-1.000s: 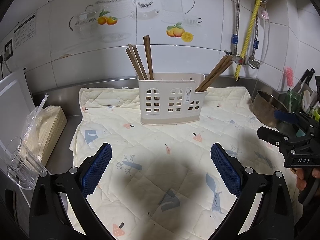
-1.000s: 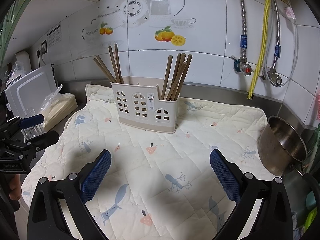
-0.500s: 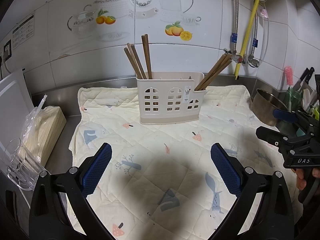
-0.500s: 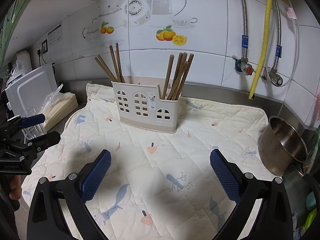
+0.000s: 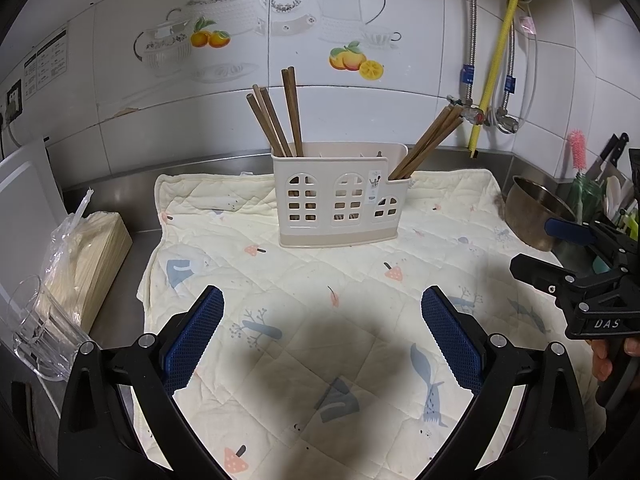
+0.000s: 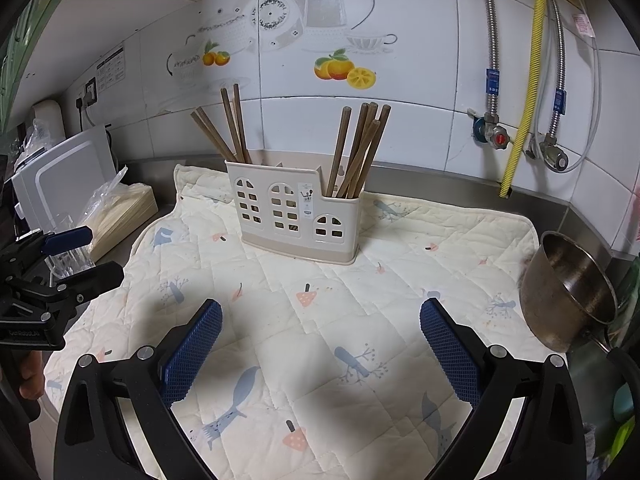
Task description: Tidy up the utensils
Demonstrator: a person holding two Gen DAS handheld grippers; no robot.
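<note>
Your left claw (image 5: pixel 322 332) and right claw (image 6: pixel 320 338) both hover with fingers spread apart, holding nothing, above the quilted mat (image 5: pixel 304 280) on the steel bench (image 5: pixel 120 196). The cream utensil caddy (image 5: pixel 340 204) stands upright near the mat's far edge. Brown chopsticks fill its two end compartments: one bundle (image 5: pixel 280 116) at the left end, another (image 5: pixel 426 140) at the lower right end (leaning outward). A steel bowl (image 6: pixel 572 292) lies tilted beside the mat.
</note>
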